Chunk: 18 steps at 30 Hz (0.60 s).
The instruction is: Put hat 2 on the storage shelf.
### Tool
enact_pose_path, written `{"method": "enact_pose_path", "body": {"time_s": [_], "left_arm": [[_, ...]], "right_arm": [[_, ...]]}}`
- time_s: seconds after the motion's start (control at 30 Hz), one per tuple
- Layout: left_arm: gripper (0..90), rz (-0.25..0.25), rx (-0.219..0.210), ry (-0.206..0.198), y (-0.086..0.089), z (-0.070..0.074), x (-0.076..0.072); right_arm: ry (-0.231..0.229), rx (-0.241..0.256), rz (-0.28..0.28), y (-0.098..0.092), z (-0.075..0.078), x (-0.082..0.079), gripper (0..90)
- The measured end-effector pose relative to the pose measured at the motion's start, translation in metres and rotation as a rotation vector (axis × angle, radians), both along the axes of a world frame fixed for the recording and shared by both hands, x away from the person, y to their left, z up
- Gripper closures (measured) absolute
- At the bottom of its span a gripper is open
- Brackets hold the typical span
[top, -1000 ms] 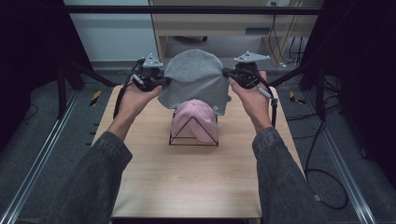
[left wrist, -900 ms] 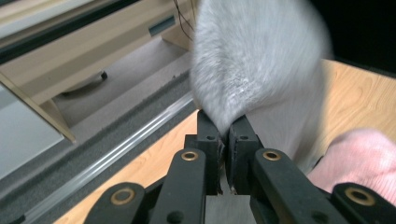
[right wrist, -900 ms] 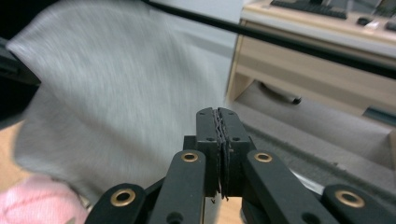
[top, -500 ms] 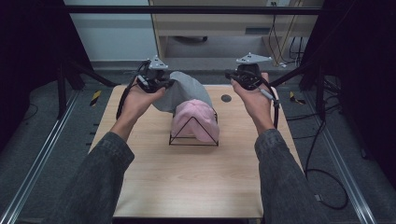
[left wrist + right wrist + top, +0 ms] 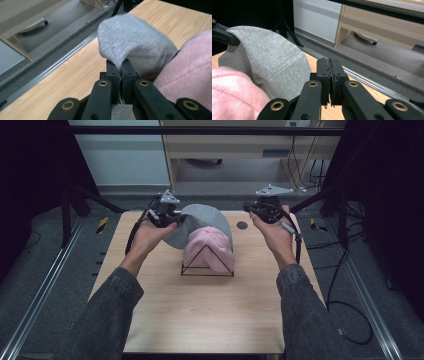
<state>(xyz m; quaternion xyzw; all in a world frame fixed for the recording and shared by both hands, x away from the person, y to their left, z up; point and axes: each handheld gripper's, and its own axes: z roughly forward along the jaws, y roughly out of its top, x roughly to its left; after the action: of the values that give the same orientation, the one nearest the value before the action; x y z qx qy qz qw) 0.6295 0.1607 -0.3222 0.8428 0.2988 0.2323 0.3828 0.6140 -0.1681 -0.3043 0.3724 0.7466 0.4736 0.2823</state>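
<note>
A grey knit cap (image 5: 205,222) hangs from my left gripper (image 5: 175,220), which is shut on its edge at the far left of the table. In the left gripper view the grey cap (image 5: 132,42) folds over the closed jaws of the left gripper (image 5: 121,67). A pink cap (image 5: 210,247) sits on a black wire stand (image 5: 207,267) at mid table, and the grey cap droops against its back left side. My right gripper (image 5: 248,207) is held to the right of both caps. In its own view the right gripper (image 5: 329,66) has its jaws pressed together, empty, with the grey cap (image 5: 269,62) apart to its left.
The wooden table (image 5: 200,320) has bare room in front of the stand. A small dark round mark (image 5: 242,225) lies on the table near the right gripper. Beyond the far edge run a metal rail and a grey floor (image 5: 372,67).
The right gripper let go of the grey cap and drew away to the right. The cap, earlier stretched between both grippers above the pink cap, now sags from the left gripper alone.
</note>
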Motion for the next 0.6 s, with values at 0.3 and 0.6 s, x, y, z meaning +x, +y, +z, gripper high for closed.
{"method": "enact_pose_path", "body": {"time_s": [0.3, 0.6], "left_arm": [[87.2, 0.005, 0.0, 0.053, -0.002, -0.035, 0.001], [87.2, 0.029, -0.006, 0.106, 0.001, -0.067, -0.001]], "right_arm": [[0.045, -0.001, 0.011, 0.0, -0.024, -0.005, 86.8], [0.086, -0.001, 0.011, -0.004, -0.048, -0.01, 86.0]]}}
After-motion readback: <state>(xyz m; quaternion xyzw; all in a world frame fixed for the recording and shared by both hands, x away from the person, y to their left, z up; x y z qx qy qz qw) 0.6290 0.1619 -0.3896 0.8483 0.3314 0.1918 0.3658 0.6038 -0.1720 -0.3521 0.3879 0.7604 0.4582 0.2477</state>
